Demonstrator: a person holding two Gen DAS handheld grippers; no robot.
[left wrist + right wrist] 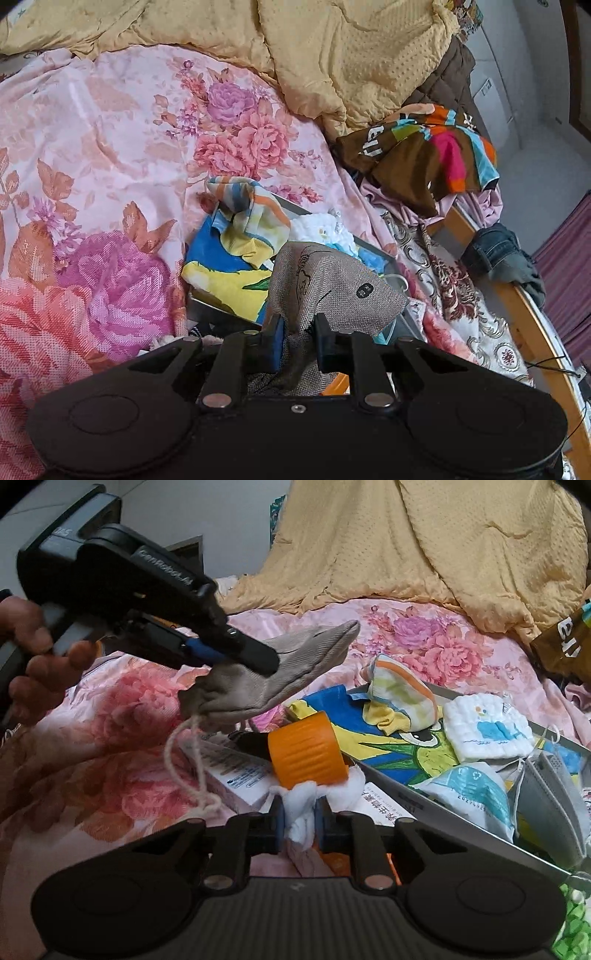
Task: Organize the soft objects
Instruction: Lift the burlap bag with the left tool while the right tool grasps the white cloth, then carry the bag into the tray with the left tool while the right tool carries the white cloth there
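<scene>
A bed covered by a pink floral sheet (110,147) filled both views, with a dimpled yellow quilt (351,55) heaped along its far side. On the sheet lay a shallow grey tray (424,801), its floor lined with a blue-and-yellow cartoon cloth (388,738). A brown garment with bright stripes (424,155) lay at the bed's edge, and a folded pair of jeans (498,251) hung over the wooden bed rail.

The left gripper (299,328) held a grey-beige drawstring pouch (332,280) above the near end of the tray. Its jaws pinched the woven cloth near the gathered mouth. The pouch looked coarse and limp, with a faint line drawing and a small dark round label on its side; in the right wrist view its pale cord (184,760) dangled in a loop toward the sheet. A hand (29,657) gripped that tool's handle.

The right gripper (300,812) had its jaws pressed onto a wad of white cotton (303,801), just in front of an orange ribbed cap (306,753) lying on its side by the tray's near corner.

Inside the tray sat a striped pastel baby sock (399,690), a white quilted cloth with a blue print (487,727), a sealed white-and-teal packet (472,794) and a grey folded mask (554,797). A white box with printed text (236,775) rested beside the tray.
</scene>
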